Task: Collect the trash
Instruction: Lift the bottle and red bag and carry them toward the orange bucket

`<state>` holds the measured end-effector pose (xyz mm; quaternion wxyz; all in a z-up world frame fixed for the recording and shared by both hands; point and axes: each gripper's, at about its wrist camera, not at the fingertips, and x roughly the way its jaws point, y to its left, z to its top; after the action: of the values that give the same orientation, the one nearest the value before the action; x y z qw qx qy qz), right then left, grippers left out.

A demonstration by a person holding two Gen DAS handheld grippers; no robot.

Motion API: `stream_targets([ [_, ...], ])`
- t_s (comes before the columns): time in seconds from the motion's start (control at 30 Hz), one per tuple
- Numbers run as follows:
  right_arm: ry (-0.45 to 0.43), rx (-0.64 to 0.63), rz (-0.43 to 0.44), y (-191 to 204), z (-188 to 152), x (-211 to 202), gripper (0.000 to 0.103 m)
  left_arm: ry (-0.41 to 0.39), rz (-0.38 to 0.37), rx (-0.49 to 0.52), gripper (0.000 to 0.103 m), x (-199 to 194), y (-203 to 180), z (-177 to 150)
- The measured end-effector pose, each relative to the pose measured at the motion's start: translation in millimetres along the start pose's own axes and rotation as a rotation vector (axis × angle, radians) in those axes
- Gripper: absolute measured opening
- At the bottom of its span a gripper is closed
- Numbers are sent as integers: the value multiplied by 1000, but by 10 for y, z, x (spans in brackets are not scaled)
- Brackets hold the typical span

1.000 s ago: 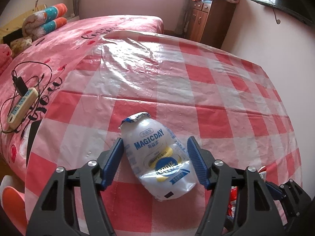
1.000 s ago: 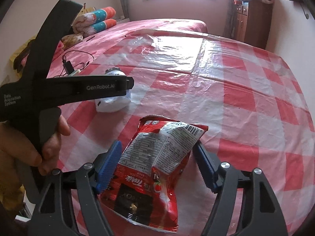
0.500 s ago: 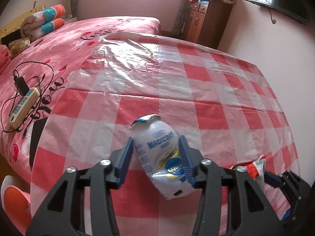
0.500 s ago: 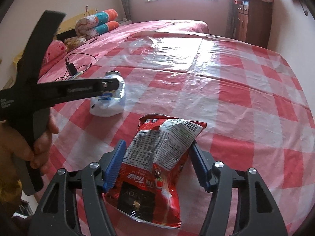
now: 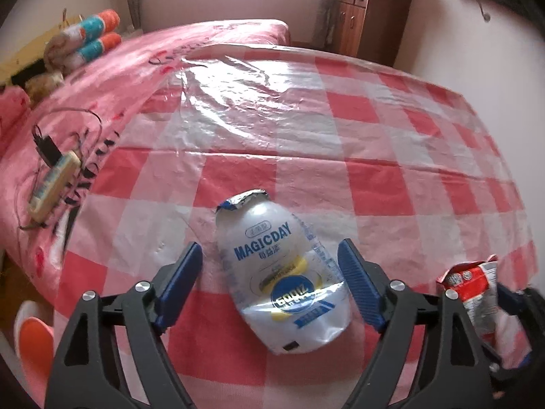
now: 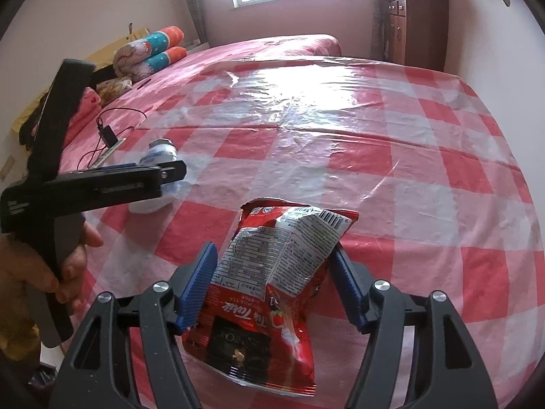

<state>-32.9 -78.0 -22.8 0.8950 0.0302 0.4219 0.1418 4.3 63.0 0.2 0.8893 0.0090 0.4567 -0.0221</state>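
A crushed white MAGICDAY bottle (image 5: 282,272) lies on the red-checked tablecloth (image 5: 357,129). My left gripper (image 5: 269,272) is open around it, with gaps on both sides. A red snack bag (image 6: 272,283) sits between the fingers of my right gripper (image 6: 272,272), whose jaws press its sides. The bag also shows at the right of the left wrist view (image 5: 477,293). The bottle (image 6: 160,156) and the left gripper (image 6: 102,187) show at the left of the right wrist view.
A pink bed (image 5: 102,78) lies left of and behind the table, with a power strip and cables (image 5: 51,180) on it. Rolled bedding (image 6: 150,51) sits at the far left. A wooden cabinet (image 6: 419,24) stands at the back right.
The left gripper had shut on the bottle half a second ago and has now opened wide; the bottle lies on the cloth. The right gripper has narrowed onto the snack bag.
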Motion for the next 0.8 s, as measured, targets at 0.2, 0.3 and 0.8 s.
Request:
stream_targets([
  [0.2,5,-13,-9,19,-15,-1,75,-48,9,4,68,-46,6,-62],
  [0.3,7,-37,-32,65,-21,14,75,-52,-4,0,67,-68,28,-83],
  [0.8,-3,-30,-22,54,-29,2,61,-95,-122,-32,61,-366,205,-186],
])
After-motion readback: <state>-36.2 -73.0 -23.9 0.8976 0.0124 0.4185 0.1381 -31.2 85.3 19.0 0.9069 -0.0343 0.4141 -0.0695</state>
